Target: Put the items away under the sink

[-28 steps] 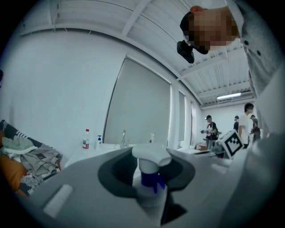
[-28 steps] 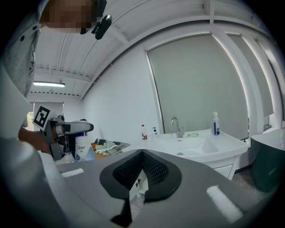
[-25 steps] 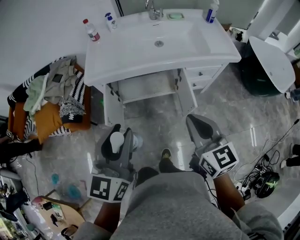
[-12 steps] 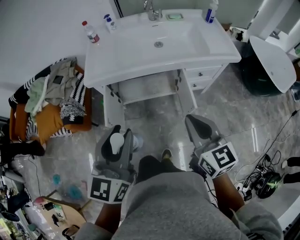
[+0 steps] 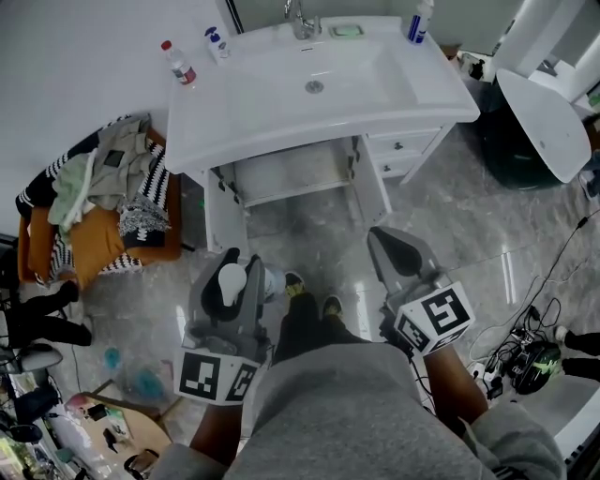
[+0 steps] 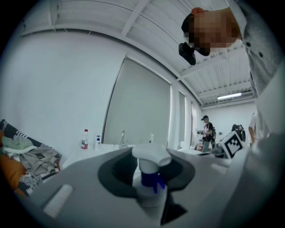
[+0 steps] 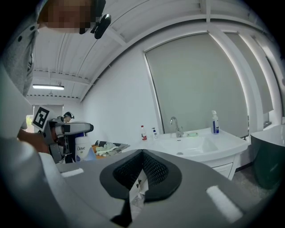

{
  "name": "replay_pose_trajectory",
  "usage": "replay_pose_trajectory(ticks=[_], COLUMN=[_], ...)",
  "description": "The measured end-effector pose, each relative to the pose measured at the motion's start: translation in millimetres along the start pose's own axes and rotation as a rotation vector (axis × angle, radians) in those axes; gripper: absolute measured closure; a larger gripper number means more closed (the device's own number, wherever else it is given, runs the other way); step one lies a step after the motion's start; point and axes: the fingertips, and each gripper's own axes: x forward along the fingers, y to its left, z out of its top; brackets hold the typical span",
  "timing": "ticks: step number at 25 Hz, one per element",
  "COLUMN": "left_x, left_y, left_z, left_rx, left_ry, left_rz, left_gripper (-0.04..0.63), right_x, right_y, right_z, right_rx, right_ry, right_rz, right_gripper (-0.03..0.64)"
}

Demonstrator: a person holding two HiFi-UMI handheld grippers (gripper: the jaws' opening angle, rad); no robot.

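My left gripper point(image 5: 231, 281) is shut on a white Dove pump bottle point(image 5: 232, 278) with a blue collar, held over the floor in front of the vanity. In the left gripper view the bottle point(image 6: 150, 160) stands upright between the jaws of the left gripper point(image 6: 149, 187). My right gripper point(image 5: 397, 255) hangs level beside it, shut and empty, and in its own view the right gripper point(image 7: 136, 189) has its pads together. The white sink vanity point(image 5: 281, 117) stands ahead, and the cabinet point(image 5: 292, 173) beneath it is open. The right gripper view shows the held bottle point(image 7: 81, 151) at the left.
On the sink top stand a red-capped bottle point(image 5: 179, 64), a small pump bottle point(image 5: 217, 42), a faucet point(image 5: 300, 19), a green soap dish point(image 5: 348, 31) and a spray bottle point(image 5: 418, 22). A clothes-filled orange seat point(image 5: 94, 202) is left, a white basin point(image 5: 544, 122) right, cables point(image 5: 525, 361) on the floor.
Both grippers have stayed where they were. One of the person's feet has stepped forward toward the vanity, so two shoes now show between the grippers.
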Motion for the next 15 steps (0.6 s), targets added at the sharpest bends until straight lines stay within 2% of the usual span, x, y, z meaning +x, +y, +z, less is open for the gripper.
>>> replay_pose_trajectory(ticks=[15], left_x=[17], left_y=[0], left_z=[-1], left_rx=[0.007], left_ry=[0.015], left_rz=[-0.053], left_gripper=[0.474], right_x=[9], right_y=[-7], right_z=[5], right_rx=[0.001], right_ry=[-0.003], right_rz=[-0.029], right_gripper=[0.623])
